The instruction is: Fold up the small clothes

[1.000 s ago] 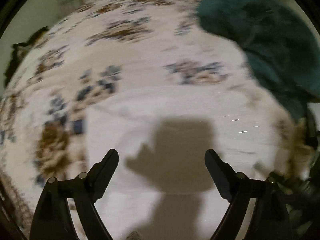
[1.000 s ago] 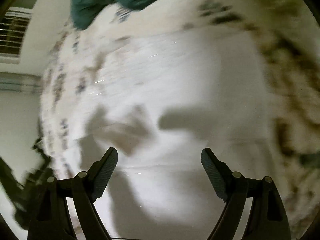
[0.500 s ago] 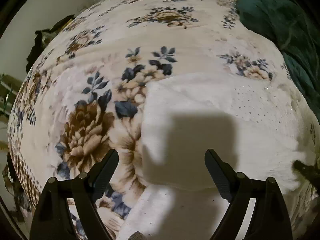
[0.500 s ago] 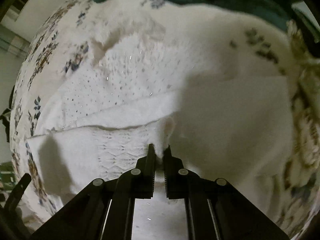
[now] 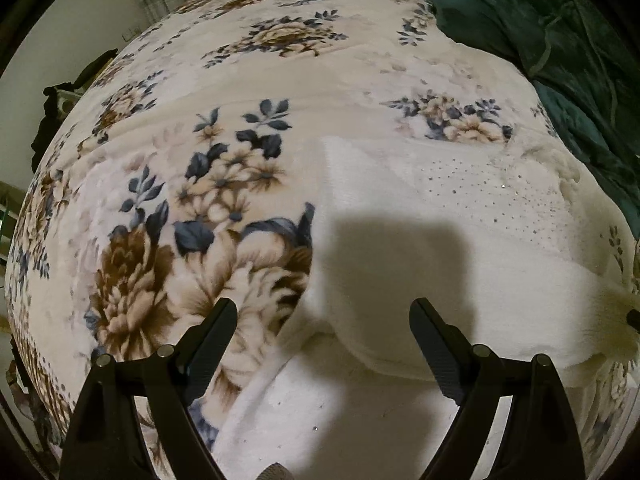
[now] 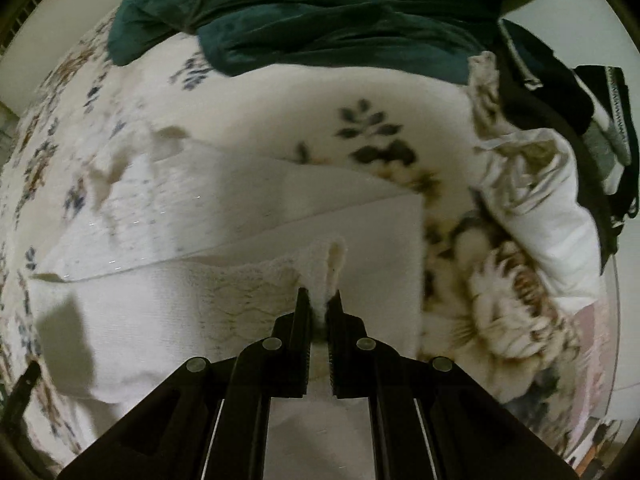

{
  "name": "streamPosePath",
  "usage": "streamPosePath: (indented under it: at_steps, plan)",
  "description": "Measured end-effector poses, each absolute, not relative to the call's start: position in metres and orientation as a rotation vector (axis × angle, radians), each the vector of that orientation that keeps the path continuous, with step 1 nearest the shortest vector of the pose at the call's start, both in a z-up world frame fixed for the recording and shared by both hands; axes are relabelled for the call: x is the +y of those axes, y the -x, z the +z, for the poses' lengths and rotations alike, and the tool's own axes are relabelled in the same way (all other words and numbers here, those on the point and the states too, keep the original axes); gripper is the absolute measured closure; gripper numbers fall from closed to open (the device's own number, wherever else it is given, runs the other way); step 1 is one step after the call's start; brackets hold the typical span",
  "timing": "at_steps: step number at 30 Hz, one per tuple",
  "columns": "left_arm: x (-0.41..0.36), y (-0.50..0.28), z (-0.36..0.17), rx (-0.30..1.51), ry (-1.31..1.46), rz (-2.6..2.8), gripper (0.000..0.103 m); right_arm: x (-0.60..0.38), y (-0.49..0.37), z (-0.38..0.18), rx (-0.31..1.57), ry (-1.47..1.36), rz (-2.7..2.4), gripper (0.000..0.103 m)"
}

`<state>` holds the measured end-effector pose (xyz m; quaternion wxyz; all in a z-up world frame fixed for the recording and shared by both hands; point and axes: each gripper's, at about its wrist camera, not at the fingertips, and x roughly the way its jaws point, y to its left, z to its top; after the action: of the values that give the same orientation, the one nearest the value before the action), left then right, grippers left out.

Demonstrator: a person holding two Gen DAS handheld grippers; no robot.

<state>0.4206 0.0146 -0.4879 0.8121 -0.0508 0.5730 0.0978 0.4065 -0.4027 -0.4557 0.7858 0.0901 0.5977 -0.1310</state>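
A small white knitted garment (image 5: 460,248) lies partly folded on a floral bedspread (image 5: 168,184). My left gripper (image 5: 322,328) is open and empty, just above the garment's left folded edge. My right gripper (image 6: 319,300) is shut on a pinch of the white garment (image 6: 224,280) and lifts that edge a little. The tip of the right gripper shows at the right edge of the left wrist view (image 5: 634,316).
A dark green blanket (image 5: 540,24) is heaped at the far right of the bed, also in the right wrist view (image 6: 320,16). A pile of other clothes (image 6: 560,160) lies right of the garment. The bed's left edge drops toward a wall.
My right gripper closed on the garment's edge and has drawn it toward the right. My left gripper stayed open and shifted left, over the garment's left edge.
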Motion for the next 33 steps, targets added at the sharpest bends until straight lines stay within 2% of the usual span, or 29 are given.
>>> streamPosePath:
  at_steps: [15,18,19,21,23,25,29,30,31,32,33]
  plan:
    - [0.043,-0.470,-0.517,1.270,0.057,0.279,0.015,-0.452,-0.409,-0.488,1.335,-0.225,-0.392,0.096]
    - [0.047,-0.479,-0.531,1.304,0.012,0.284,0.015,-0.458,-0.414,-0.503,1.398,-0.274,-0.375,0.094]
    - [0.047,-0.480,-0.534,1.315,0.003,0.279,0.015,-0.463,-0.414,-0.507,1.420,-0.323,-0.362,0.091]
    - [0.048,-0.479,-0.536,1.324,-0.008,0.264,0.015,-0.477,-0.411,-0.504,1.414,-0.454,-0.351,0.074]
    - [0.048,-0.475,-0.531,1.310,-0.009,0.250,0.015,-0.488,-0.403,-0.491,1.356,-0.554,-0.344,0.050]
    - [0.047,-0.472,-0.528,1.302,0.001,0.244,0.015,-0.495,-0.394,-0.479,1.302,-0.619,-0.333,0.047]
    - [0.046,-0.471,-0.530,1.304,0.035,0.237,0.015,-0.484,-0.392,-0.495,1.388,-0.646,-0.289,0.047]
    - [0.047,-0.472,-0.532,1.310,0.048,0.238,0.015,-0.478,-0.391,-0.505,1.428,-0.636,-0.286,0.050]
    - [0.048,-0.473,-0.533,1.312,0.057,0.238,0.015,-0.473,-0.392,-0.510,1.438,-0.618,-0.285,0.076]
    - [0.049,-0.474,-0.533,1.312,0.068,0.239,0.015,-0.468,-0.391,-0.511,1.430,-0.581,-0.293,0.093]
    - [0.051,-0.474,-0.532,1.308,0.078,0.240,0.015,-0.463,-0.391,-0.507,1.409,-0.534,-0.307,0.093]
